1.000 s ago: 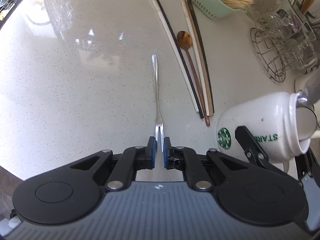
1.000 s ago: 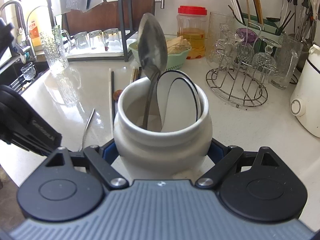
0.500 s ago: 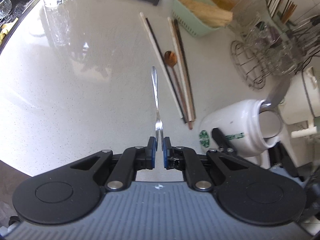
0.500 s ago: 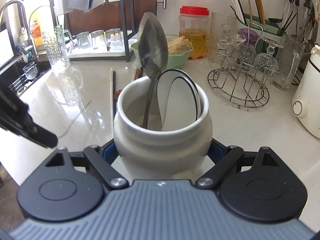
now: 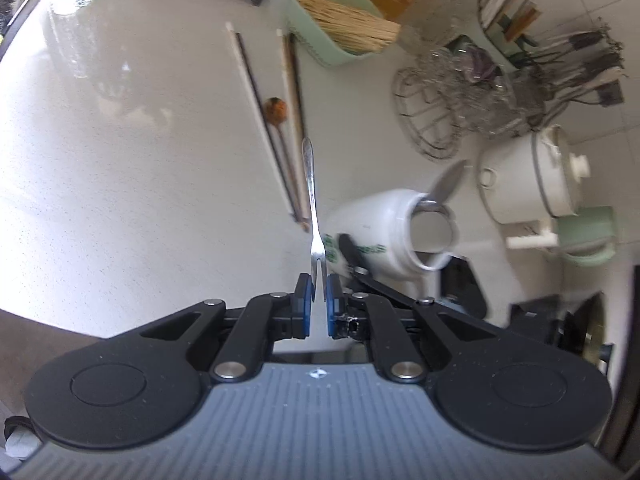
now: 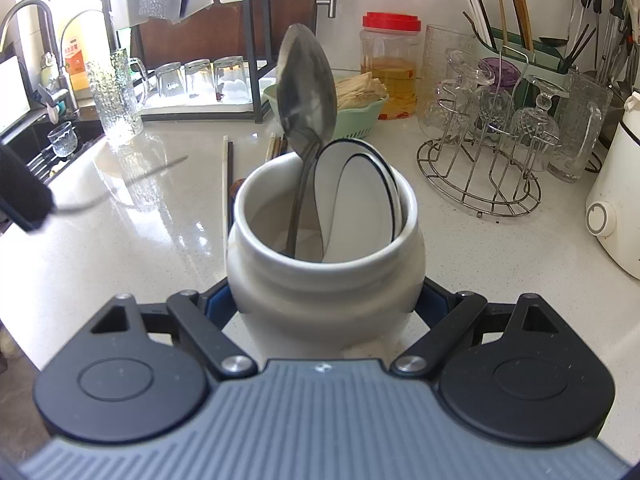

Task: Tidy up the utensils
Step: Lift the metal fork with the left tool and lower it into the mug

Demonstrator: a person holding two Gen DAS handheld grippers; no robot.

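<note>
While pinched by its tines in the nearly closed left gripper, slim steel fruit fork aloft over speckled countertop; glossy white ceramic jar, holding steel spoon, clamped in wide-spread right gripper.

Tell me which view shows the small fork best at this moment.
The left wrist view. There the small fork runs sharp and whole, its tines pinched in the left gripper, handle pointing away over the counter. In the right wrist view the fork is only a thin blurred streak at the left edge, behind the white mug.
</note>
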